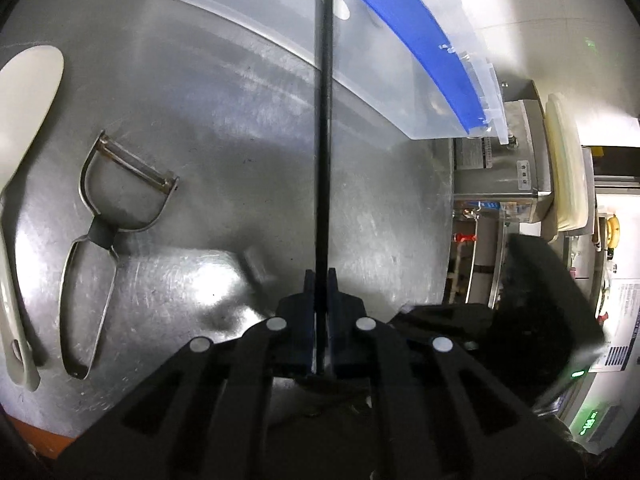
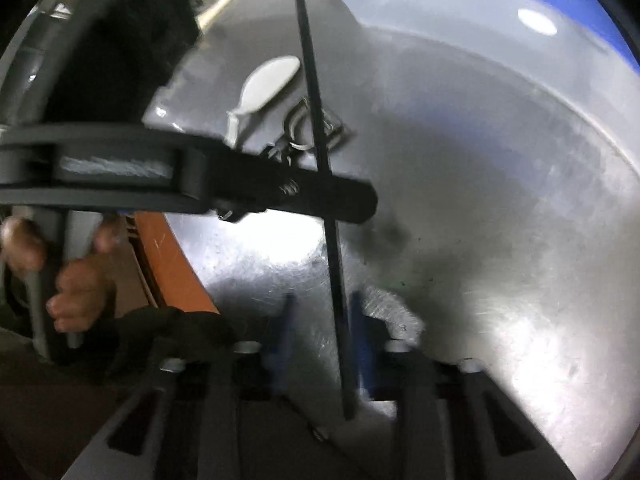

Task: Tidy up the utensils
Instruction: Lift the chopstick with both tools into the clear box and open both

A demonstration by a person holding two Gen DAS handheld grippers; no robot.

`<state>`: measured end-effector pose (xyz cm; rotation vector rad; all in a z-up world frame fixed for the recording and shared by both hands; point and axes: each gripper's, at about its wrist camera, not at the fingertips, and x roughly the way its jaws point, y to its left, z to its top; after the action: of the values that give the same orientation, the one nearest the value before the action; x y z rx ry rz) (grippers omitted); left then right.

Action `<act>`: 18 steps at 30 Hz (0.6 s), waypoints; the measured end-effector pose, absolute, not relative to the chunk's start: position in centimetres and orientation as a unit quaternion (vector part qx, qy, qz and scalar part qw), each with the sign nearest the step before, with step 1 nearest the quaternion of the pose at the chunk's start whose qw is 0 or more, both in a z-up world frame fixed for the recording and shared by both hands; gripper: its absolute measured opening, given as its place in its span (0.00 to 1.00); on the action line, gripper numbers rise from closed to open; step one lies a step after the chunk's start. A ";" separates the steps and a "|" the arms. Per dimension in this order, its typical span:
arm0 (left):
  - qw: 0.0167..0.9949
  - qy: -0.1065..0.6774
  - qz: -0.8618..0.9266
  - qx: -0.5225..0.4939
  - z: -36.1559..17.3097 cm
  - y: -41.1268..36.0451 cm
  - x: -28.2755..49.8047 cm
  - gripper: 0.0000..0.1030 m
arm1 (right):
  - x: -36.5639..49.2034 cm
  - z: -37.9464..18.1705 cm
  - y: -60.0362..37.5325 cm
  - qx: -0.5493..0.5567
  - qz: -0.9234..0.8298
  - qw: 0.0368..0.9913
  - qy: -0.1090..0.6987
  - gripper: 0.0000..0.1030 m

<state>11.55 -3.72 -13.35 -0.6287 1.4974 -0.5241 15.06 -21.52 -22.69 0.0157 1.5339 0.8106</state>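
My left gripper (image 1: 321,276) is shut on a long black chopstick (image 1: 324,128) that points forward over the steel table (image 1: 224,128) toward a clear plastic bin (image 1: 384,72) with a blue lid. A metal peeler (image 1: 108,216) and a white spatula (image 1: 20,184) lie on the table to the left. In the right wrist view the same chopstick (image 2: 320,160) runs up between the blue pads (image 2: 360,344) of my right gripper (image 2: 320,312), whose jaws stand apart around it. The left gripper (image 2: 352,200) crosses that view from the left, clamped on the chopstick. The spatula (image 2: 264,80) and peeler (image 2: 304,124) lie behind it.
The table's right edge drops off to steel equipment (image 1: 500,176) and a cream board (image 1: 564,160). An orange table edge (image 2: 168,256) and a person's hand (image 2: 76,284) show at the left of the right wrist view. The bin (image 2: 480,12) sits at the table's far side.
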 end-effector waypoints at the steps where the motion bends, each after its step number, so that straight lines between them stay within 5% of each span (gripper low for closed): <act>1: 0.659 0.660 -0.233 -0.275 -13.1 -3.6 11.6 0.04 | 15.2 -22.7 -21.5 0.017 0.359 0.644 0.676 0.07; 9: 0.730 0.568 -0.305 -0.227 -3.1 -3.5 15.9 0.04 | 18.9 -12.9 -23.2 0.042 0.377 0.710 0.593 0.07; 14: 0.784 0.492 -0.342 -0.161 5.5 -5.8 24.4 0.04 | 26.7 -5.7 -24.7 0.039 0.347 0.771 0.533 0.07; 18: 0.772 0.506 -0.346 -0.166 6.3 -7.8 32.7 0.04 | 34.8 -4.6 -25.9 0.063 0.304 0.784 0.537 0.07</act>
<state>32.66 -7.82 6.26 -0.3597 1.0974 -0.7506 34.82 -25.87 -4.57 0.1361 1.1594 0.6557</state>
